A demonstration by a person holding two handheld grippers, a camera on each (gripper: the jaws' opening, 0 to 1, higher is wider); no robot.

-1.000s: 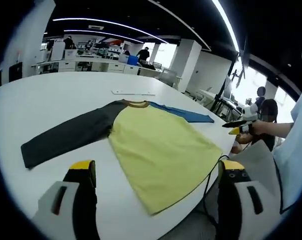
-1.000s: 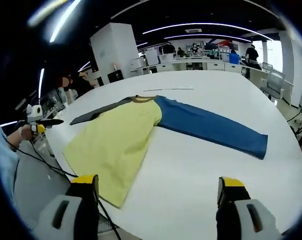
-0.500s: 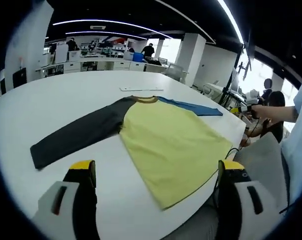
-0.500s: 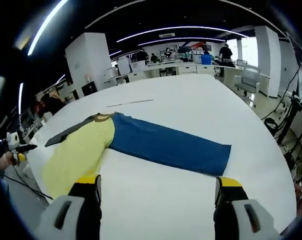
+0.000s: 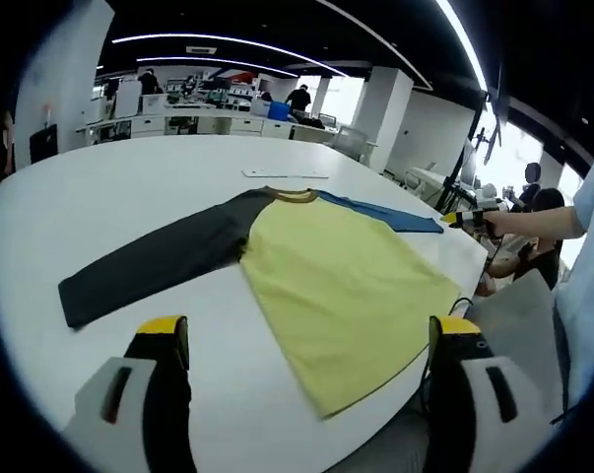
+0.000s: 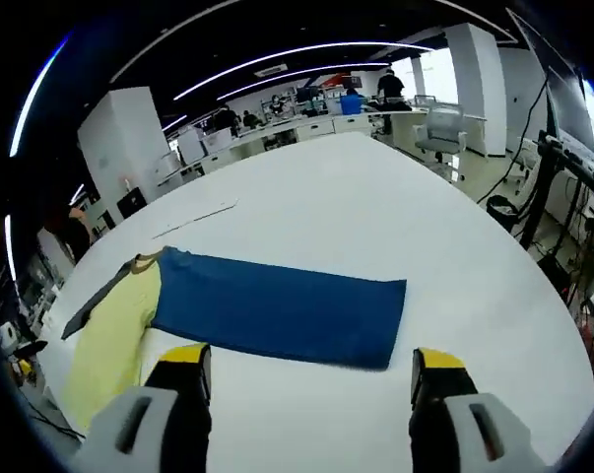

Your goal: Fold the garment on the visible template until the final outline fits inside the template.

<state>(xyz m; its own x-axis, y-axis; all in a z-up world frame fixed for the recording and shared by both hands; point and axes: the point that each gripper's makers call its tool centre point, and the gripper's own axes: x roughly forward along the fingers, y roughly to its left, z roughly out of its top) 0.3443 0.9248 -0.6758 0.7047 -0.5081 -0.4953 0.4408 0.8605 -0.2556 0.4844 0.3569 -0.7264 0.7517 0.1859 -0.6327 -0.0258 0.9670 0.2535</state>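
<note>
A: Ahead of both fingers, where is the garment [image 5: 326, 276]?

B: Flat on the white surface [image 6: 395, 217], sleeves spread for folding. Left gripper [image 5: 306, 340] and right gripper [image 6: 301, 370] are spread, empty, right facing the blue sleeve [image 6: 277, 310].

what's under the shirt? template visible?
The shirt lies flat on the white table, and only bare tabletop shows around it. No template outline is visible; whatever lies beneath the fabric is covered. A thin flat strip sits beyond the collar.
</note>
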